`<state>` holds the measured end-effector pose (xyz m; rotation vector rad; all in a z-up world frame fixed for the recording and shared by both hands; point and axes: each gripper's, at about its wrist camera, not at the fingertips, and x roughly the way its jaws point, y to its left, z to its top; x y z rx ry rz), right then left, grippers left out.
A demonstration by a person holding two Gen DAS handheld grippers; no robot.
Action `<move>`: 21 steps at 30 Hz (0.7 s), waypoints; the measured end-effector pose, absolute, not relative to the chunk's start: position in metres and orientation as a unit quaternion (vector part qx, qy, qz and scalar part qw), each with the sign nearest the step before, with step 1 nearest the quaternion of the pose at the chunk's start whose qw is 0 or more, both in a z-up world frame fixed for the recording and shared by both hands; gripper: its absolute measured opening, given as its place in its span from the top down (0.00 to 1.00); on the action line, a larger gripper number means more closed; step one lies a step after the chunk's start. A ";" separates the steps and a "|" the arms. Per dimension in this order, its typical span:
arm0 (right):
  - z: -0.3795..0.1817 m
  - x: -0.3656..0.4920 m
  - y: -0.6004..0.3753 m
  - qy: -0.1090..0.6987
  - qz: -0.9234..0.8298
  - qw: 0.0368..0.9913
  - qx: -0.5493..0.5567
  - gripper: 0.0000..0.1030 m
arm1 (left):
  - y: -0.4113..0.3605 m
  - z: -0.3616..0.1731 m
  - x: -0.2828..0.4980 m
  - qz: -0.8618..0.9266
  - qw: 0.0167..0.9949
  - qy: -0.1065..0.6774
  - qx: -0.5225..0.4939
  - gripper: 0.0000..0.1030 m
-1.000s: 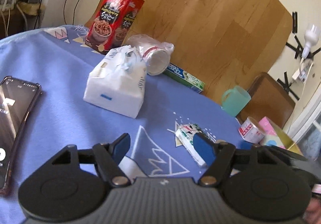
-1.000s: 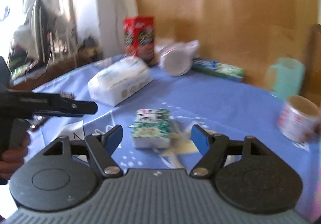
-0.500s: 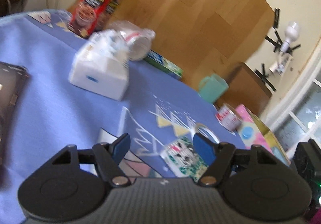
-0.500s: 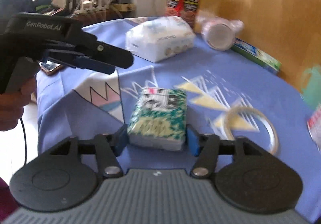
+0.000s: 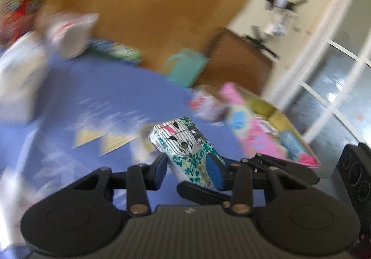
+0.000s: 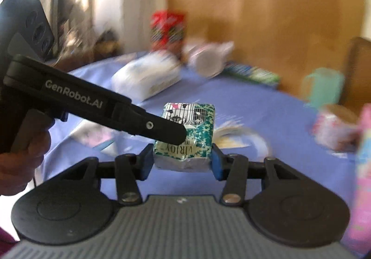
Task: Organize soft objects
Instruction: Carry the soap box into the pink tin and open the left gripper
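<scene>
- The right gripper [image 6: 182, 160] pinches the small tissue pack [image 6: 185, 133] between its two blue pads; the pack is lifted above the blue tablecloth [image 6: 255, 105].
- In the left wrist view, the same tissue pack [image 5: 185, 143] stands tilted between the blue pads of the left gripper [image 5: 189, 169], and both pads touch its sides.
- The black fingers of the right gripper [image 5: 231, 180] cross in front of the left one there.
- The big white tissue pack [image 6: 148, 78] lies farther on the cloth, near the red box [image 6: 167, 27].
- A teal mug [image 6: 324, 87] stands at the right side, blurred.
- A pink and yellow box [image 5: 266, 129] sits open at the table edge.
</scene>
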<state>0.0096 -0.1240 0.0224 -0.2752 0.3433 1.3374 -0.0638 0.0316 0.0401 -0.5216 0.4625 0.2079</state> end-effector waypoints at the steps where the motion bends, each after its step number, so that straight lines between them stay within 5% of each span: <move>1: 0.026 0.015 -0.135 0.151 0.601 0.776 -0.117 0.49 | 0.024 0.048 -0.052 0.088 0.939 0.227 -0.244 0.64; 8: 0.045 0.079 -0.223 0.115 0.484 0.866 -0.055 0.49 | -0.060 0.087 0.068 -0.006 0.963 0.234 -0.134 0.62; 11: 0.046 0.117 -0.237 0.106 0.421 0.899 -0.057 0.45 | -0.090 0.092 0.113 0.007 0.969 0.220 -0.111 0.40; 13: 0.039 0.142 -0.241 0.089 0.355 0.928 -0.064 0.37 | -0.101 0.092 0.132 0.035 0.974 0.208 -0.086 0.41; 21: 0.016 0.156 -0.277 0.111 0.343 0.932 0.022 0.37 | -0.055 0.062 0.077 0.100 0.962 0.217 -0.132 0.41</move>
